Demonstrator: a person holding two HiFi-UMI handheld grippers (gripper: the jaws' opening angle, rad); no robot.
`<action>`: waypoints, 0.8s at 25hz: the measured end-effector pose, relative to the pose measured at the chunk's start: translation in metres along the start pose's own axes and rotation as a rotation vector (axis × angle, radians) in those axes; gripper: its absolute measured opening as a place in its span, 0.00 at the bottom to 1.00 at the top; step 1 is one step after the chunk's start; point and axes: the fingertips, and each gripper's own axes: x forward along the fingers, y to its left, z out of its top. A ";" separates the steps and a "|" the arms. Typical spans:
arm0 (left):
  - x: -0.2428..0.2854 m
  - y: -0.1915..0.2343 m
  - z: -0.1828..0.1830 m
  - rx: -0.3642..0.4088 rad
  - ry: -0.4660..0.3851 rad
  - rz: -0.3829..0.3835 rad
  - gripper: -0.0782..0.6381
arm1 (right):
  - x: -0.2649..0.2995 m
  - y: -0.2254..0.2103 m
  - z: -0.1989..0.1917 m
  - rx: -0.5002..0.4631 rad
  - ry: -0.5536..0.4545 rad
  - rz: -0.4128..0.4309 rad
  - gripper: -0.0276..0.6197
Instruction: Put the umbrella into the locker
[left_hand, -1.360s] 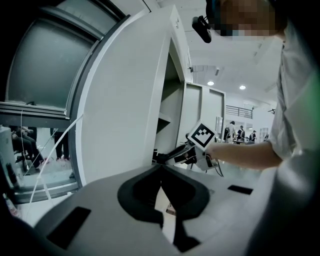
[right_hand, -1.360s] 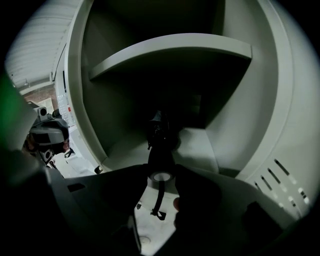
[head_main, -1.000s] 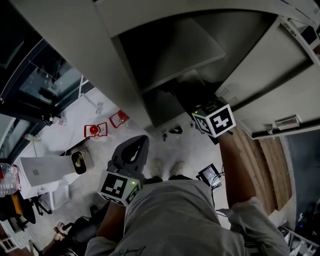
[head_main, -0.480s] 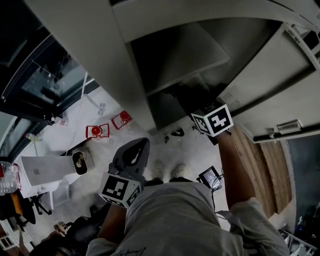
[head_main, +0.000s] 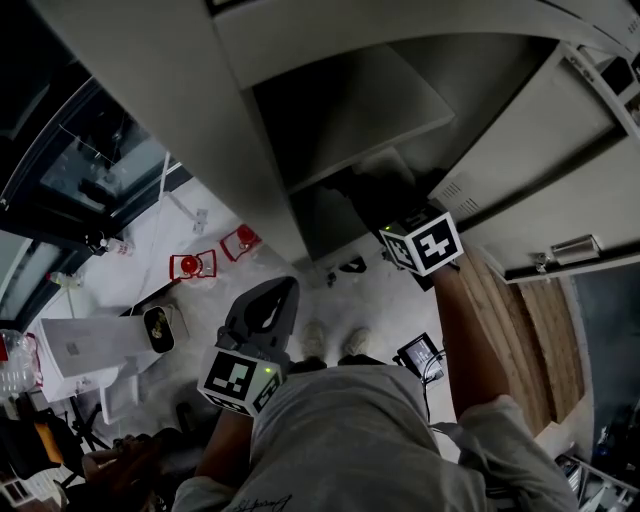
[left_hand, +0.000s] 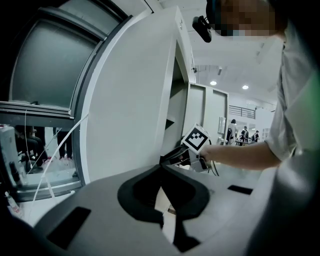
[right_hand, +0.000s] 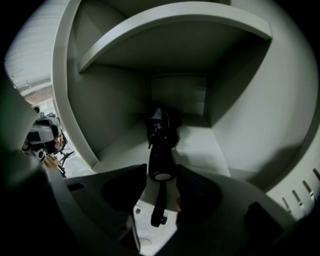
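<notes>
The black folded umbrella (right_hand: 160, 142) lies lengthwise in the open grey locker compartment (right_hand: 202, 145), under a shelf (right_hand: 175, 30). Its round handle end points back at me. My right gripper (right_hand: 161, 172) is shut on that handle, one jaw against each side, and the wrist strap (right_hand: 159, 205) hangs down between them. In the head view this gripper (head_main: 395, 222) reaches into the dark locker opening (head_main: 340, 120), marker cube (head_main: 422, 243) outside. My left gripper (head_main: 283, 287) stays lower, outside the locker, shut and empty, tips together (left_hand: 161, 169).
The locker door (head_main: 560, 170) stands open at the right. The locker's white side wall (left_hand: 125, 115) rises just ahead of the left gripper. On the floor are two red objects (head_main: 190, 263), a white box (head_main: 85, 345) and a small device (head_main: 420, 350). Glass panels (head_main: 80, 150) line the left.
Almost nothing differs. Both grippers keep their places and the umbrella stays in the compartment; only the head view shifts slightly.
</notes>
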 end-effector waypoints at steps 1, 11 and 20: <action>0.001 -0.001 0.000 0.001 0.000 -0.003 0.13 | -0.001 0.001 0.001 0.004 -0.007 0.003 0.34; 0.006 -0.009 0.001 0.011 0.003 -0.041 0.13 | -0.030 0.015 -0.006 0.059 -0.079 0.018 0.36; 0.008 -0.016 0.002 0.025 0.001 -0.067 0.13 | -0.061 0.046 -0.022 0.113 -0.158 0.061 0.36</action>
